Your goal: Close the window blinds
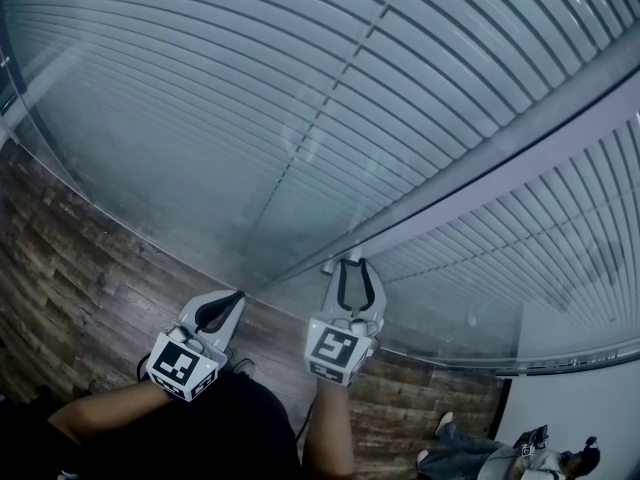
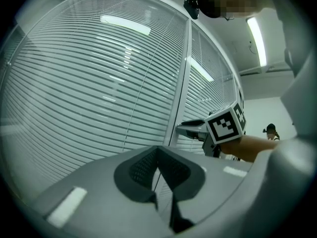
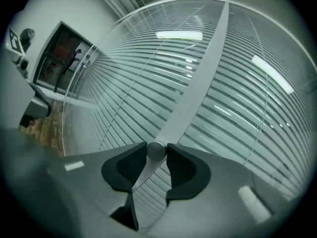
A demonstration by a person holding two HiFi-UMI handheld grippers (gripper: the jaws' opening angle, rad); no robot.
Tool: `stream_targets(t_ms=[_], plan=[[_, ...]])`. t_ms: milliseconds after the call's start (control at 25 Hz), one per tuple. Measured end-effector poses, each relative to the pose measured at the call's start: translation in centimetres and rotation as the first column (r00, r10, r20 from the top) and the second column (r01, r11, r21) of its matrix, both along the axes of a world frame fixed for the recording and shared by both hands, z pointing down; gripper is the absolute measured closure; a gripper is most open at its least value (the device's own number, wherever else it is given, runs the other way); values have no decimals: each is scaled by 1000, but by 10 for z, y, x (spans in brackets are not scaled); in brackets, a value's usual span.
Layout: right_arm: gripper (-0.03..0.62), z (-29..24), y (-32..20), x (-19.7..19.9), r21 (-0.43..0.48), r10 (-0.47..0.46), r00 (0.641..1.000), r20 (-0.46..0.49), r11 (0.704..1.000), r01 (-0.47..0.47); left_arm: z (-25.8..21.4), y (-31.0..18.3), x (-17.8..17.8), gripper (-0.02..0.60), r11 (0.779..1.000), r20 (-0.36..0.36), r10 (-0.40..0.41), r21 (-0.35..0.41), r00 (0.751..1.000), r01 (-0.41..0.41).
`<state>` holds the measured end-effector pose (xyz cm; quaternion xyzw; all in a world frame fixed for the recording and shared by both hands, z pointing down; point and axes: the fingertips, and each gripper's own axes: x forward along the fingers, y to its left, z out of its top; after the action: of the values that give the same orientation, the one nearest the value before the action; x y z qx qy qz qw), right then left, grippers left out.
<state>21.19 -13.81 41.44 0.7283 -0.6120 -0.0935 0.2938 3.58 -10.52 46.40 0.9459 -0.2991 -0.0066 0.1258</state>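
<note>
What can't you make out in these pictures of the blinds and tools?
- Knob: the right tool closed on it hides it in the head view; how far it is turned shows nowhere.
- Blinds: whether the slats fully overlap is too fine and glared in all views.
- Room behind the blinds: hidden by the slats.
- Person, head view's lower right corner: cut off by the edge, small.
</note>
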Motion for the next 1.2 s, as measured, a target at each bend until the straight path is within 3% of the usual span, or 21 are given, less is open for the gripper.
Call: stream_targets(t_ms=[200, 360, 440, 560, 760, 880, 960, 1080, 1200], plan=[[464, 3, -3, -1, -46, -7, 989, -151, 999, 0, 0, 2, 6, 580, 1000, 0, 9, -2, 1000, -9], [460, 1, 2, 1, -85, -45, 981, -190, 996, 29, 1, 9, 11, 580, 999, -13, 2, -34, 1000, -2], [457, 2, 3, 2, -72, -57, 994, -95, 996, 50, 1, 10, 11, 580, 999, -19, -3, -37, 1000, 2], [447, -2, 7, 6, 22, -67, 988, 138, 998, 64, -3, 9, 14, 580, 1000, -25, -5, -26, 1000, 5], [465, 2, 24, -13, 128, -108, 983, 149, 988, 90, -5, 10, 15, 580, 1000, -29, -20, -20, 999, 20], [513, 4, 36, -21, 216, -129, 953, 274, 974, 70, -6, 11, 17, 580, 1000, -28, -17, -6, 999, 17], [591, 10, 46, -17, 226, -118, 926, 358, 973, 37, -9, 12, 19, 580, 1000, -26, -15, 9, 1000, 15], [592, 13, 64, -12, 275, -133, 879, 458, 961, 2, -8, 18, 23, 580, 999, -21, -9, 34, 1000, 10], [592, 16, 81, -10, 295, -116, 877, 466, 955, -30, -7, 26, 30, 580, 998, -23, 20, 55, 1000, -19]])
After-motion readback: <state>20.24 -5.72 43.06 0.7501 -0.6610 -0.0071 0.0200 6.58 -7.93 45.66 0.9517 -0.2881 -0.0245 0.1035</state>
